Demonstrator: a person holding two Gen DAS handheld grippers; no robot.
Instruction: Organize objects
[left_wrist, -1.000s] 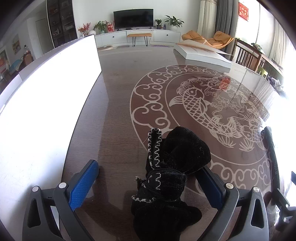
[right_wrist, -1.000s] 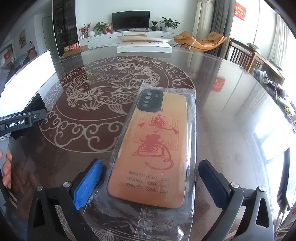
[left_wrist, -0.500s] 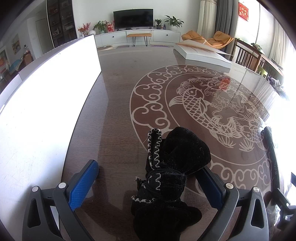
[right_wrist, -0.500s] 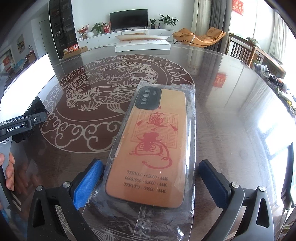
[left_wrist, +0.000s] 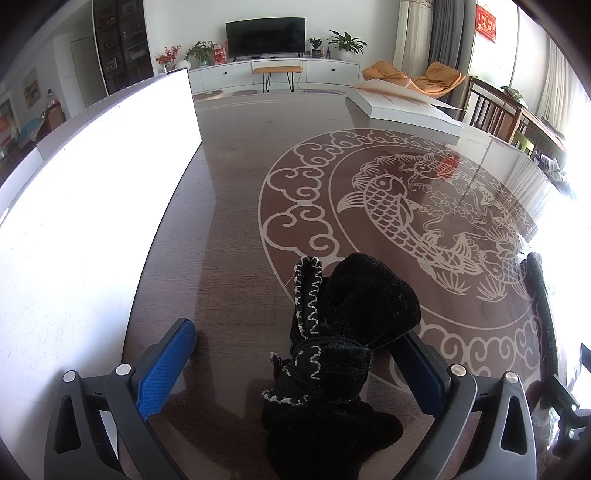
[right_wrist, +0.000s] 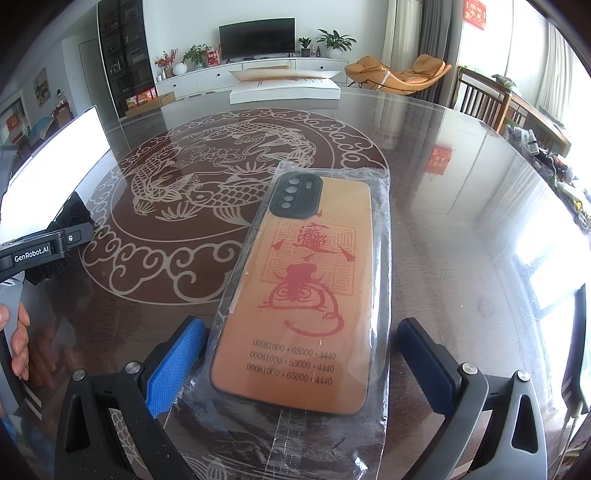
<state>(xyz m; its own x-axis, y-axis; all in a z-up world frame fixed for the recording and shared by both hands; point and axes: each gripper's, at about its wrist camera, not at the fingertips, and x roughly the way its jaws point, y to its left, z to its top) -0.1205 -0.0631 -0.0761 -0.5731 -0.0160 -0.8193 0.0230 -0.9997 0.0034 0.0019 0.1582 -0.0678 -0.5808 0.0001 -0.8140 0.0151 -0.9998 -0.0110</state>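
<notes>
A black fabric pouch with white zigzag stitching lies on the glass table top. It sits between the fingers of my left gripper, which is open, and leans against the right pad. An orange phone case with red print, sealed in a clear plastic bag, lies flat between the fingers of my open right gripper. The bag's edge touches the left pad. The left gripper's body and a hand show at the left edge of the right wrist view.
The table is dark glass with a pale fish pattern. A large white panel runs along its left side. A flat white box lies at the far edge. Wooden chairs stand to the right.
The right wrist view has drifted very slightly over the phone case. The left gripper and the pouch have not moved.
</notes>
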